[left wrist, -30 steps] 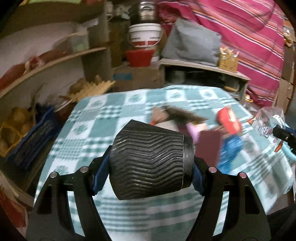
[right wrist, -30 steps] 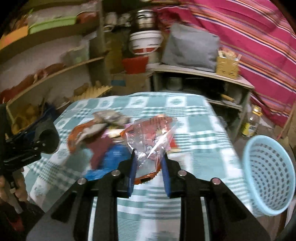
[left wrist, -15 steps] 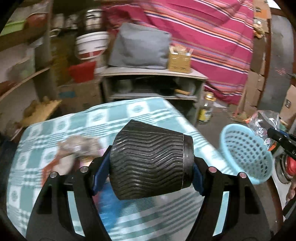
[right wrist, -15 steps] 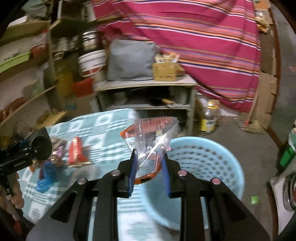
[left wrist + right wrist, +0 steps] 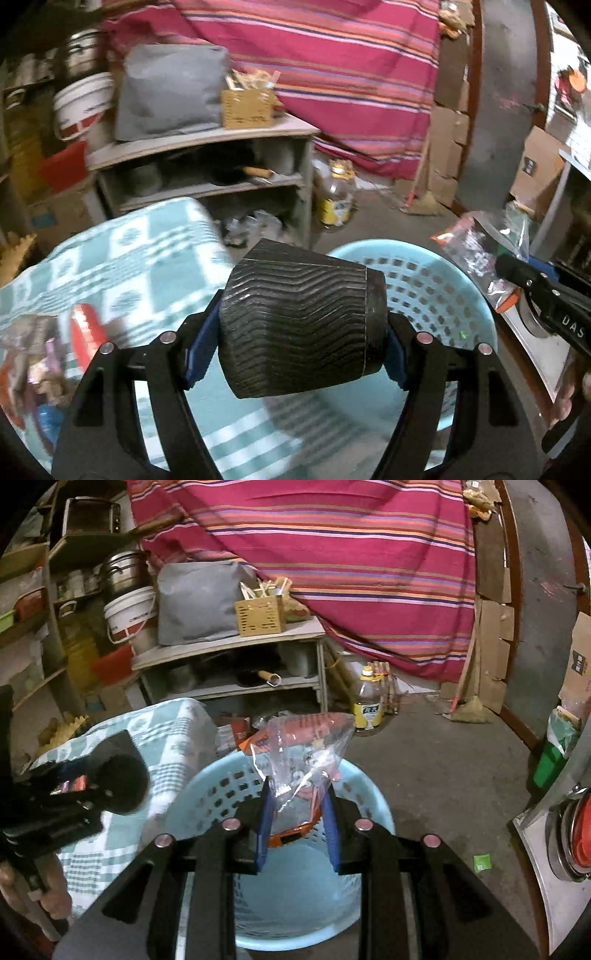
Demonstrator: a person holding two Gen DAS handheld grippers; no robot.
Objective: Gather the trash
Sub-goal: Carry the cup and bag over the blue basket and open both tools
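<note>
A black ribbed paper cup (image 5: 299, 325) lies sideways between the blue pads of my left gripper (image 5: 295, 349), which is shut on it. It hangs over the table's right edge, beside the near rim of a light blue perforated basket (image 5: 424, 288). My right gripper (image 5: 297, 812) is shut on a clear plastic wrapper (image 5: 299, 753) with orange-red print, held above the basket (image 5: 221, 786). In the left wrist view the right gripper (image 5: 517, 273) and its wrapper (image 5: 476, 251) show past the basket's right rim. The cup (image 5: 122, 786) also shows at the left of the right wrist view.
The table with the green checked cloth (image 5: 147, 251) stands left of the basket, with a red wrapper (image 5: 85, 328) and other litter on it. Behind are a grey shelf unit (image 5: 229, 653), an oil bottle (image 5: 369, 709) on the floor and a striped cloth (image 5: 332, 554). A green scrap (image 5: 482, 862) lies on the concrete.
Both grippers have swung right, away from the litter on the table and over to the blue basket on the floor. Cup and wrapper stay gripped as before.
</note>
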